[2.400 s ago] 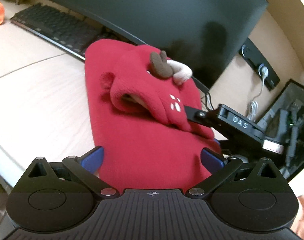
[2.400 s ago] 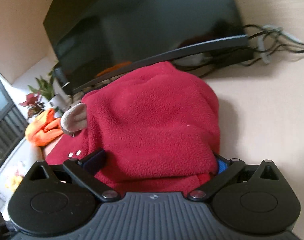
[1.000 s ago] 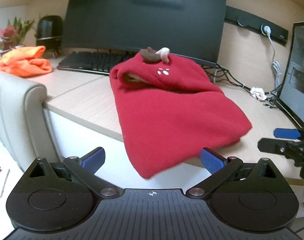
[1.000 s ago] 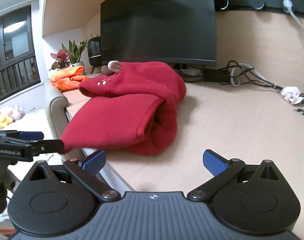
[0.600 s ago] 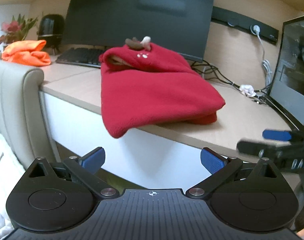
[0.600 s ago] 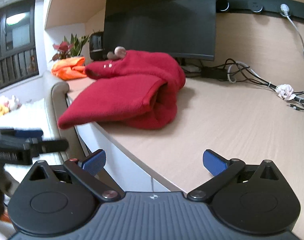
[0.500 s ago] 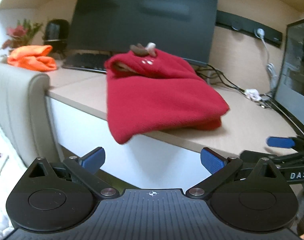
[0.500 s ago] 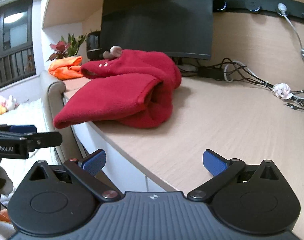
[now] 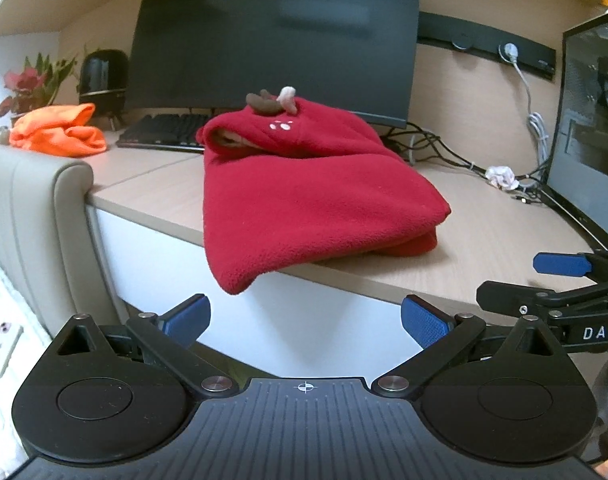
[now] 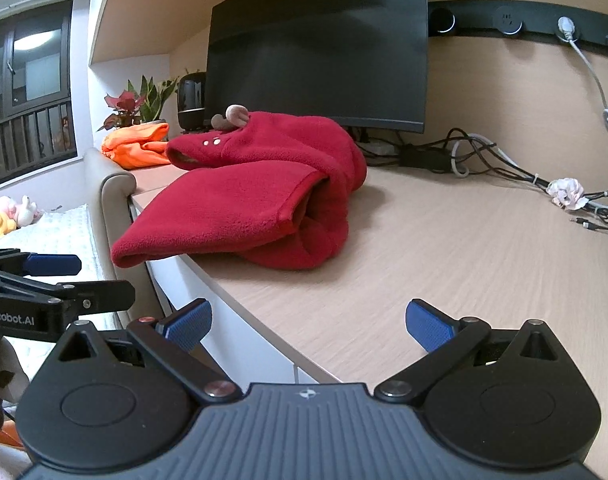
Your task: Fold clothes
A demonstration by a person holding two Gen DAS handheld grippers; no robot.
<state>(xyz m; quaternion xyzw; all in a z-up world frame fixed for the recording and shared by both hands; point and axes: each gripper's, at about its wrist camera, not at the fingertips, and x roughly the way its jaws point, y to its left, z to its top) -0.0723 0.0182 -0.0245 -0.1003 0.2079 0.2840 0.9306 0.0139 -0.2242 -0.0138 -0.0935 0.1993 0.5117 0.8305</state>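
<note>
A red fleece hooded garment point(image 9: 304, 196) point(image 10: 247, 196) lies folded on the wooden desk point(image 9: 484, 248) point(image 10: 444, 248), hood with small antlers on top, one corner hanging over the front edge. My left gripper point(image 9: 306, 318) is open and empty, held off the desk below its front edge, well short of the garment. My right gripper point(image 10: 308, 322) is open and empty too, over the desk's front edge to the right of the garment. Each gripper shows in the other's view: the right gripper point(image 9: 560, 276) at the right edge, the left gripper point(image 10: 51, 276) at the left edge.
A folded orange garment point(image 9: 59, 132) point(image 10: 139, 146) lies at the desk's far left by a potted plant point(image 10: 139, 100) and a black speaker point(image 9: 101, 76). A large monitor point(image 9: 275, 36), a keyboard point(image 9: 163, 136), cables point(image 10: 484, 156) and a second screen point(image 9: 592, 128) line the back. A padded grey rail point(image 9: 35, 208) stands left.
Both grippers let go of the red garment and pulled back from it past the desk's front edge. In the last half second they barely moved.
</note>
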